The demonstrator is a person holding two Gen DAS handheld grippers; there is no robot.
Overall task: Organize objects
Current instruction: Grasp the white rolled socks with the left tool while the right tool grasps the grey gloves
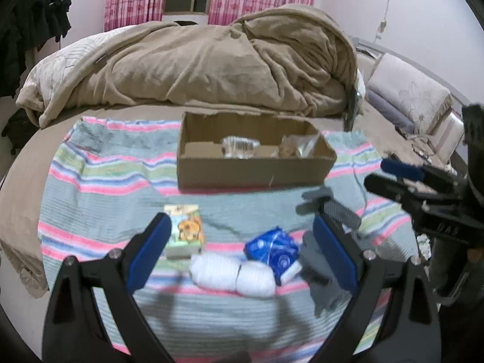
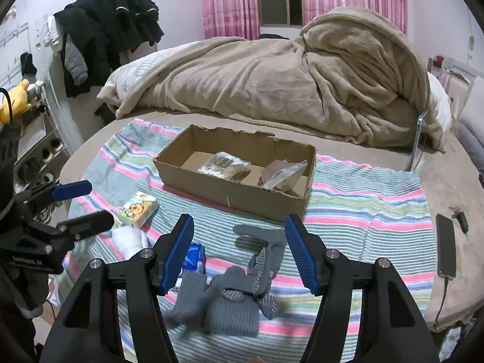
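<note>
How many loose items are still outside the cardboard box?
4: tissue pack front-left, white roll beside it, blue packet centre, grey gloves under the right gripper. Others may be hidden.

Beyond the tool: rumpled tan blanket (image 2: 272, 84) and pink curtains (image 2: 227, 3). Far left: dark clothes (image 2: 106, 30). Right: phone (image 2: 445, 246), plugged in.

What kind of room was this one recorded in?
A bedroom, most likely: a bed with a heaped tan blanket, pink curtains at a window, and dark clothes hanging by the wall.
</note>
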